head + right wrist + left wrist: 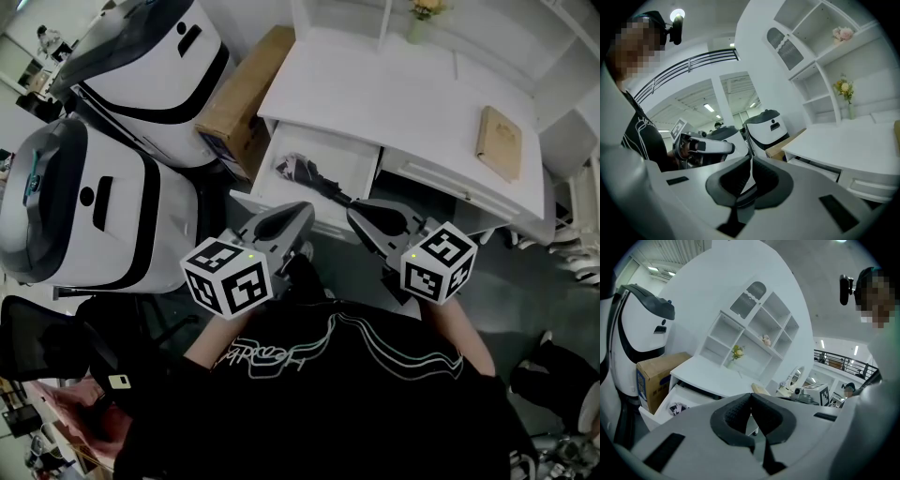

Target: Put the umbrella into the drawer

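Observation:
A folded dark umbrella (307,172) lies inside the open white drawer (356,155) of the white desk (394,94), its handle pointing toward me. The left gripper view shows its patterned fabric (677,408) in the drawer (656,414), low on the left. My left gripper (300,214) hovers in front of the drawer's near edge, jaws shut with nothing between them; its pads (740,411) meet. My right gripper (358,214) hovers beside it, close to the umbrella's handle end, also shut and empty, pads (761,178) together. Neither gripper touches the umbrella.
A cardboard box (246,98) leans against the desk's left side. Two large white machines (141,66) (84,216) stand further left. On the desk are a tan book (497,141) and a flower vase (420,21). A black chair (56,347) is at lower left.

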Tool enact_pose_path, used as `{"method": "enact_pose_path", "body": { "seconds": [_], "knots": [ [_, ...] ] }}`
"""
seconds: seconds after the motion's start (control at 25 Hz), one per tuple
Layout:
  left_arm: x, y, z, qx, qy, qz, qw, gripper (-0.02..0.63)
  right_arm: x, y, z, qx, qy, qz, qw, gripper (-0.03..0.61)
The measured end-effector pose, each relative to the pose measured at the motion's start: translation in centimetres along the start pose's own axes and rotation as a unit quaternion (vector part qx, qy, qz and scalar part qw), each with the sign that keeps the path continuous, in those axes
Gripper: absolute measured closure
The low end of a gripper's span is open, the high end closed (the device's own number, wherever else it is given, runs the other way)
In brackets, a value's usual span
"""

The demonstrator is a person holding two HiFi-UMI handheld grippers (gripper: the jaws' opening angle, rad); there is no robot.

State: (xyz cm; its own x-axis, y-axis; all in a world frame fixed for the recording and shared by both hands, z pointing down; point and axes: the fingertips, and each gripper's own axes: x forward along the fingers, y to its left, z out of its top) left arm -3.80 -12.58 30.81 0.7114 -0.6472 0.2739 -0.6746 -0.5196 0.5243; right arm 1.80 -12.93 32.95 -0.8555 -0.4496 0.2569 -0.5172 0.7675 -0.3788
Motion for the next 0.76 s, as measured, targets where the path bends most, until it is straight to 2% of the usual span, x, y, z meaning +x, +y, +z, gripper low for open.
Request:
{"method": "enact_pose_path", "body": {
  "seconds": [0.76],
  "knots": [
    [1.3, 0.0, -0.1, 0.010, 0.010, -0.003, 0.9999, 0.594, -0.6, -1.1, -0.3, 0.004, 0.000, -0.016, 1.000, 0.529]
  ]
}}
